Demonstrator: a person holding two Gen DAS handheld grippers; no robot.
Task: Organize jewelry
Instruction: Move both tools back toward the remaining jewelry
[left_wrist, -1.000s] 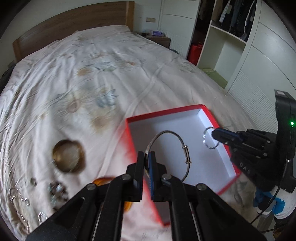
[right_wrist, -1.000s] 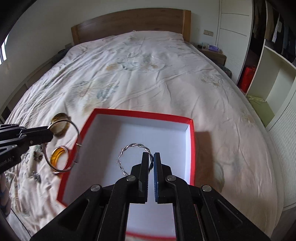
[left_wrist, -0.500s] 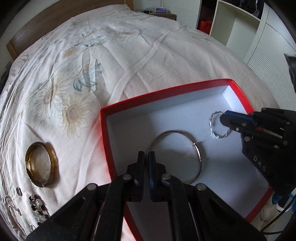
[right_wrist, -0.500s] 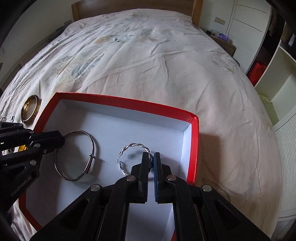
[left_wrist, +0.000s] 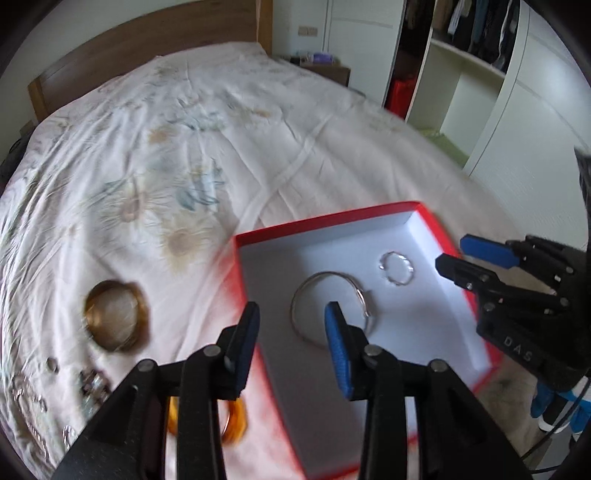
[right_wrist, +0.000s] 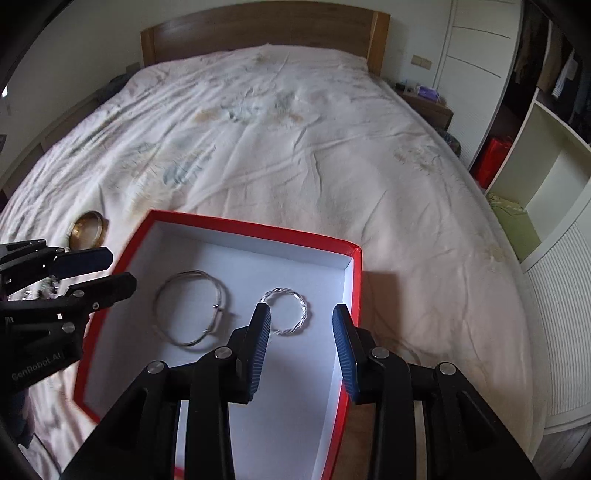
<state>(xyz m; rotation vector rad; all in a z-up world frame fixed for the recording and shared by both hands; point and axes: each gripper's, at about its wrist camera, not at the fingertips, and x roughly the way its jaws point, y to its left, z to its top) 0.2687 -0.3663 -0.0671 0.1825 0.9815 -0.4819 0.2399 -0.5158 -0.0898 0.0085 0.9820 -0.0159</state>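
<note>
Left gripper (left_wrist: 291, 325) and right gripper (right_wrist: 301, 325), jaws opening and empty, are hovering over bangle (right_wrist: 190, 308) and twisted ring (right_wrist: 290, 312) lying in the red box (right_wrist: 251, 230) at lower centre.

I see a wide bed (right_wrist: 295, 155) under a pale floral sheet, its wooden headboard (right_wrist: 258, 29) at the far end. A red box (right_wrist: 236, 227) lies on the near part of the sheet. Left of it, a gold bangle (left_wrist: 114, 319) rests on the cloth, an amber bangle (left_wrist: 234, 419) nearer to me, and small silvery pieces (left_wrist: 90, 384) scattered at the near left edge.
</note>
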